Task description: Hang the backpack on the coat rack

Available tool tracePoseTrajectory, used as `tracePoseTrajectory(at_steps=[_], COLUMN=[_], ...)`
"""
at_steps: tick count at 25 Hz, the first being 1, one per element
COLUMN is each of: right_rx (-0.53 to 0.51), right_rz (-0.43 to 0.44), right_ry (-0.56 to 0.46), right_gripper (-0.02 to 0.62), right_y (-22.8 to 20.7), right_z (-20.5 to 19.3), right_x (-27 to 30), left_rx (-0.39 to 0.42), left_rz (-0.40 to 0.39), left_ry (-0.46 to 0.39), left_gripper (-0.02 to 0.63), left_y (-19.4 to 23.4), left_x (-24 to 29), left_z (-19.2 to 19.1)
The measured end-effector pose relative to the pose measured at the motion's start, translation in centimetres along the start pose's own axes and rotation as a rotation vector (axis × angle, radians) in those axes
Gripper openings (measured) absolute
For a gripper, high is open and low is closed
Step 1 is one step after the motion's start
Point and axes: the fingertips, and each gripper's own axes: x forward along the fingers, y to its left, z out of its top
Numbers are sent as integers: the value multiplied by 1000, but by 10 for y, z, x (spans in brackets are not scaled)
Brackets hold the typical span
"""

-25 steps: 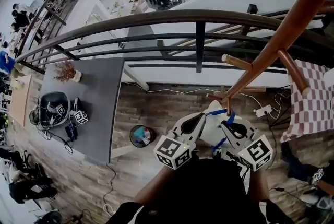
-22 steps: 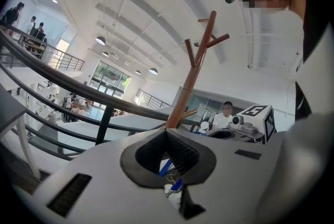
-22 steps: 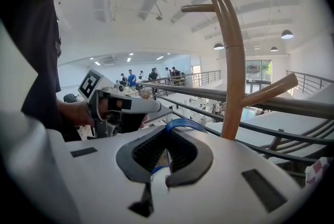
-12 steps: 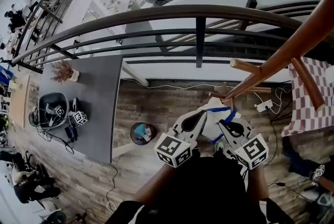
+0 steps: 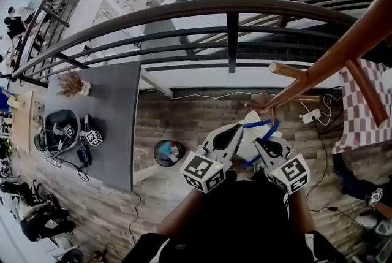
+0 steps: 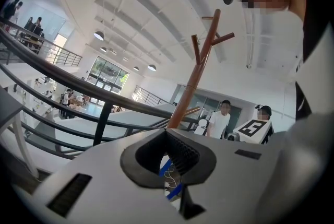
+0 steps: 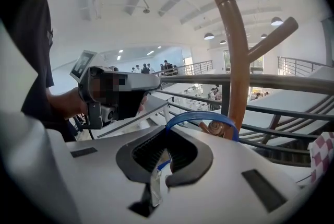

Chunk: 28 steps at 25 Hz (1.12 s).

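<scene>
Blue backpack loop (image 7: 199, 113), apparently over peg (image 7: 217, 128)

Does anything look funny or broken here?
No, nothing stands out. The left gripper and right gripper hold the backpack, its blue loop by a peg of the coat rack. Nothing is spilled or broken.

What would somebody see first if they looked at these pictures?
Probably the tall brown coat rack slanting across the right of the head view. Just below it, the left hand-held gripper and the right hand-held gripper pinch a white backpack, its blue loop right at a low peg.
</scene>
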Motion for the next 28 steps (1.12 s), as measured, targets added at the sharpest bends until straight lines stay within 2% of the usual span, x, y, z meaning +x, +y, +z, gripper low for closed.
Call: tracePoseTrajectory(at_steps=[15,28], right_rx=[29,115], right_rz=[-23,-46], right_ry=[24,32], right_gripper=[20,20], right_y=[-15,-34], right_z=[-23,-44], right_x=[19,27], left_rx=[-5,-9], left_rz=[15,20], left_ry=[3,8], left_gripper=[8,8], left_y=[0,-1], left_x=[-14,-10], left_z=[-4,-7])
